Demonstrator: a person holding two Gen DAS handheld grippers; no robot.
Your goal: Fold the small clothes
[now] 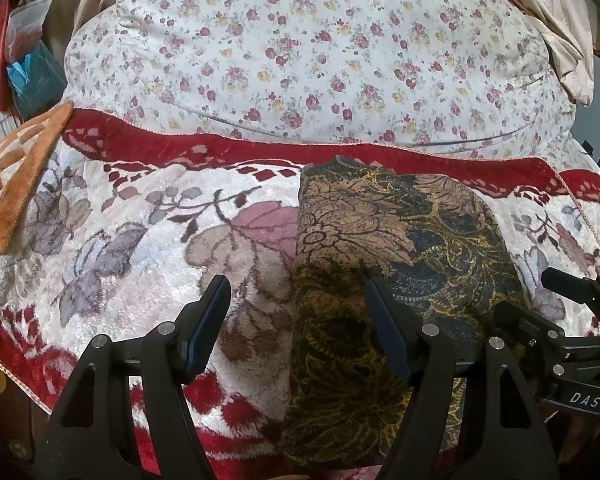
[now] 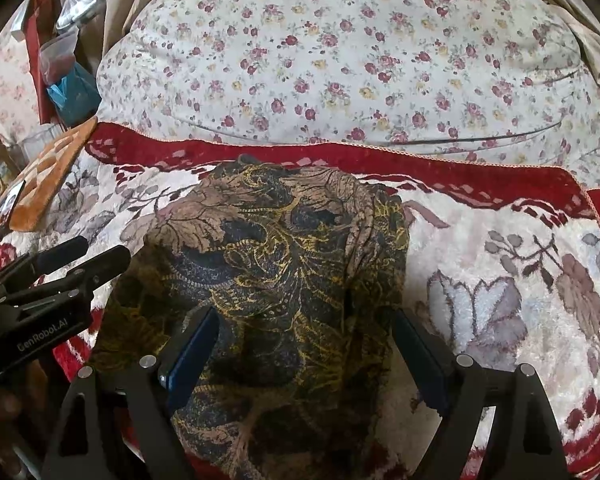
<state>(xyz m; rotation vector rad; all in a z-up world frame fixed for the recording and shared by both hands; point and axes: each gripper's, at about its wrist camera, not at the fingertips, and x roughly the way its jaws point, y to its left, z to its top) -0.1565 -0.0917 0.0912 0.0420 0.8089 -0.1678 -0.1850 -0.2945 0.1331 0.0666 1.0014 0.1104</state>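
Observation:
A small dark garment (image 1: 384, 256) with a gold, tan and black floral print lies folded lengthwise on the red-and-white floral blanket (image 1: 140, 220). In the right wrist view the garment (image 2: 284, 264) fills the middle. My left gripper (image 1: 296, 292) is open and empty, its jaws straddling the garment's left edge near the front. My right gripper (image 2: 304, 328) is open and empty, hovering over the garment's near part with both jaws wide apart. The right gripper's body shows at the right edge of the left wrist view (image 1: 572, 344).
A large pillow (image 1: 308, 52) with small roses lies behind the blanket. An orange checked mat (image 1: 16, 176) lies at the left. Bags and clutter (image 1: 28, 52) stand at the far left. Beige cloth (image 1: 556, 28) hangs at the far right.

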